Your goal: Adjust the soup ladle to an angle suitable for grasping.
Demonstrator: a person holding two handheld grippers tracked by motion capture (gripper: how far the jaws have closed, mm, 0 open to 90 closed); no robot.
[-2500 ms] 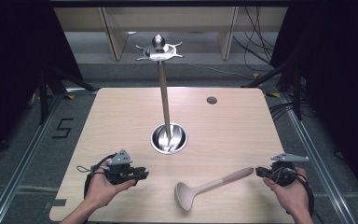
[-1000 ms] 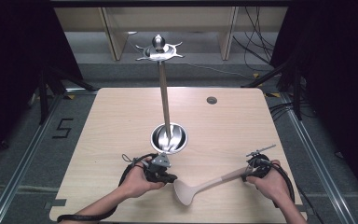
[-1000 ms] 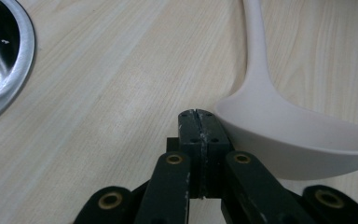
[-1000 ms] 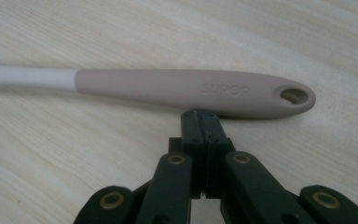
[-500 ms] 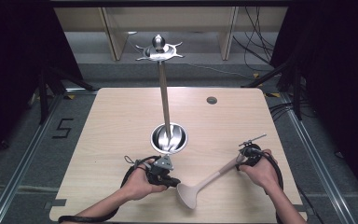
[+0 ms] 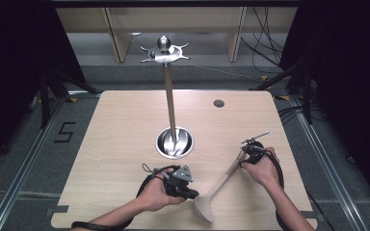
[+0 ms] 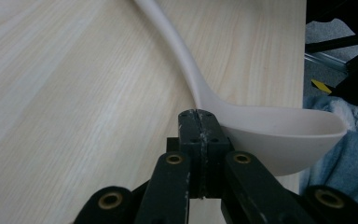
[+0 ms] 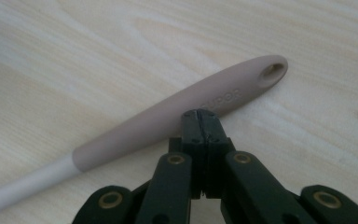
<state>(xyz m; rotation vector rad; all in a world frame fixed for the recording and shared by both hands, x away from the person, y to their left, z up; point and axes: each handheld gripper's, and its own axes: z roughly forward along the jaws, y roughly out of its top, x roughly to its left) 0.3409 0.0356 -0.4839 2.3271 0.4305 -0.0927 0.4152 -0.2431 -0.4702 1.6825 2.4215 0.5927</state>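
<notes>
**A:** Looking at the fingers first: the left gripper [image 7: 198,116] has its jaws pressed flat together, nothing between them, and the closed tip sits right against the back of the ladle [image 7: 279,135] bowl, low centre of the left gripper view. Why closed?

**B:** My guess is it's being used as a pusher, not a clamp. A shut tip makes a solid little nose to nudge or steady the bowl. Same story on the other side: the right gripper [image 8: 200,117] is also fully closed on nothing, with its tip butted up against the brown handle [image 8: 186,109] just short of the hang hole [image 8: 272,71] at the upper right of that frame.

**A:** So nobody's actually holding the ladle?

**B:** Nope, it lies flat on the table [image 6: 125,125]. In the high view it runs diagonally across the lower right, bowl near the bottom edge by the left gripper [image 6: 192,193], handle end up by the right gripper [image 6: 244,153]. One tip at each end reads to me like they're pivoting or lining it up so it can be grabbed cleanly.

**A:** And that metal stand [image 6: 168,96] in the middle?

**B:** Tall pole rising from a round base at centre frame, hooks [image 6: 165,52] on top at the upper middle. Probably where the ladle ends up hanging, which would explain the fuss over the hole end.
</notes>
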